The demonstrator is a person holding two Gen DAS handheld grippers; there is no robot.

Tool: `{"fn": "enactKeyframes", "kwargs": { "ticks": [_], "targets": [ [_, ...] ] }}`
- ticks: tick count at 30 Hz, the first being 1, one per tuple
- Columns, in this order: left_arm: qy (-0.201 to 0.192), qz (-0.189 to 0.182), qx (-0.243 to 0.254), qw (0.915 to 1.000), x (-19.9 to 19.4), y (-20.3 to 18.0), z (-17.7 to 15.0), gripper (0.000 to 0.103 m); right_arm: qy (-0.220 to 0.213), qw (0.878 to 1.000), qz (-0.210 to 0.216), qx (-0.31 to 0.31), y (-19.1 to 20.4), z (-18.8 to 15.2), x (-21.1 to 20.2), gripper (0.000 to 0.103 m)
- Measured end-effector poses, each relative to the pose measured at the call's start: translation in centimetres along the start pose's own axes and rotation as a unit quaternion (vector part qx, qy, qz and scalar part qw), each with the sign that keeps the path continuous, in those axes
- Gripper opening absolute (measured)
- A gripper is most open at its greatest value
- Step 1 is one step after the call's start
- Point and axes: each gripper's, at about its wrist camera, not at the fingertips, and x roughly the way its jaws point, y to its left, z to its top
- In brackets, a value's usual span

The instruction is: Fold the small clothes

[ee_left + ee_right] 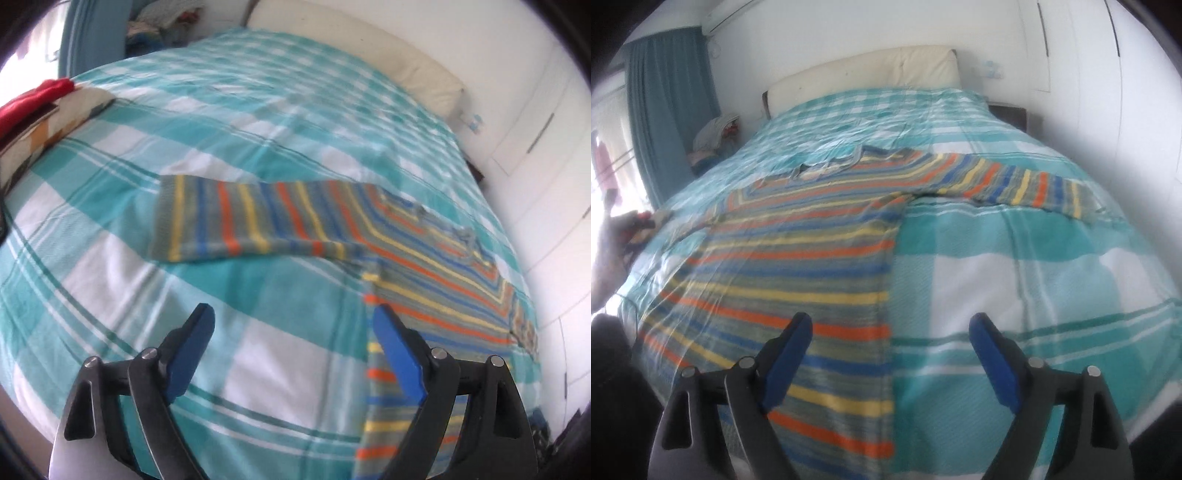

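A small striped sweater [424,273] in grey, orange, yellow and blue lies flat on the teal-and-white checked bedspread [240,122]. One sleeve [240,218] stretches out to the left in the left wrist view. My left gripper [293,325] is open and empty, just above the bed beside the sweater's lower side edge. In the right wrist view the sweater's body [798,258] fills the lower left and its other sleeve [1015,181] reaches right. My right gripper [890,332] is open and empty, hovering over the sweater's right side edge near the hem.
A cream headboard [864,74] stands at the far end. A red cloth on a patterned pillow [40,107] lies at the bed's left edge. Teal curtains [665,110] and a pile of clothes [716,136] are at the left; white wardrobe doors [535,122] at the right.
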Motion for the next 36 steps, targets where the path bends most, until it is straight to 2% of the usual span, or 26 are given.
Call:
{"fn": "enactKeyframes", "kwargs": {
  "ticks": [3,5,9,12,13,16,22,26,36],
  "targets": [
    [0.008,-0.019,0.038,0.9991,0.6,-4.1,-1.4,0.092,-0.011,0.999,-0.038,-0.01,-1.6,2.0,0.1,0.088],
    [0.001,-0.023,0.065,0.9977,1.5,-6.4,-2.1,0.093,-0.015,0.998,-0.056,-0.017,-2.6,3.1,0.6,0.092],
    [-0.017,-0.006,0.105,0.9943,3.8,-8.9,-3.7,0.094,-0.012,0.996,-0.083,-0.019,-4.4,4.0,2.9,0.092],
    [-0.028,0.029,0.135,0.9901,5.3,-9.4,-5.0,0.094,0.0,0.995,-0.1,-0.003,-5.8,3.5,5.0,0.092],
    [-0.021,0.039,0.137,0.9896,5.9,-9.3,-5.2,0.094,0.01,0.995,-0.103,0.007,-6.3,3.1,5.8,0.092],
    [0.001,0.038,0.134,0.9902,7.0,-9.2,-5.5,0.094,0.045,0.994,-0.096,0.041,-7.5,1.9,7.8,0.093],
    [0.021,0.07,0.128,0.9891,8.1,-9.0,-5.7,0.096,0.041,0.993,-0.105,0.03,-7.2,1.5,8.5,0.102],
    [0.032,0.074,0.124,0.989,8.6,-8.7,-5.9,0.098,0.039,0.994,-0.101,0.032,-7.2,1.4,8.7,0.103],
    [0.027,0.083,0.124,0.9884,8.4,-8.6,-6.2,0.1,0.039,0.993,-0.103,0.031,-7.0,1.4,8.9,0.103]
  ]
}}
